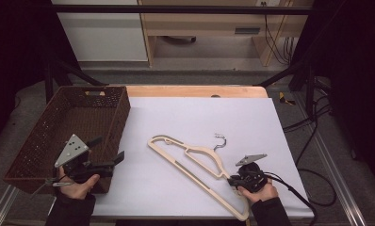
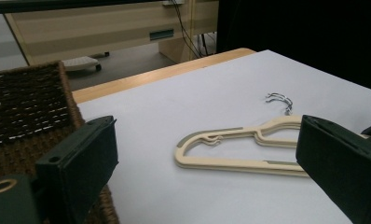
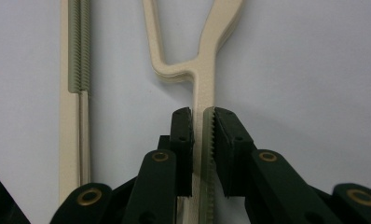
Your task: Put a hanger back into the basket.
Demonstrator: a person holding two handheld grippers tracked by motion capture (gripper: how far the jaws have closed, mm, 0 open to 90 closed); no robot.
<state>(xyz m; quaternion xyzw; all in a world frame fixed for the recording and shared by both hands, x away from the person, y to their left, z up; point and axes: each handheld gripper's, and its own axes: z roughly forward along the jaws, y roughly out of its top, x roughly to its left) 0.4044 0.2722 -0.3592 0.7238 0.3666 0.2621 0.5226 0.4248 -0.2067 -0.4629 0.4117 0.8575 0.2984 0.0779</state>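
Note:
A cream plastic hanger (image 1: 190, 150), seemingly two stacked, lies on the white sheet (image 1: 199, 117) with its metal hook (image 1: 219, 140) pointing away. My right gripper (image 1: 232, 181) is at the hanger's near right arm. In the right gripper view its jaws (image 3: 198, 114) are shut on that arm (image 3: 206, 74), pressing the grey ribbed strip. My left gripper (image 1: 111, 148) hovers open over the near right corner of the brown wicker basket (image 1: 117, 115), nothing between its fingers. The left gripper view looks past its open jaws (image 2: 204, 125) at the hanger (image 2: 230, 163).
The basket (image 2: 30, 102) stands at the table's left side, with nothing visible inside. A strip of wooden table edge (image 1: 195, 91) runs behind the sheet. Black cables (image 1: 313, 155) trail on the floor at the right. Pale cabinets (image 1: 199, 23) stand beyond the table.

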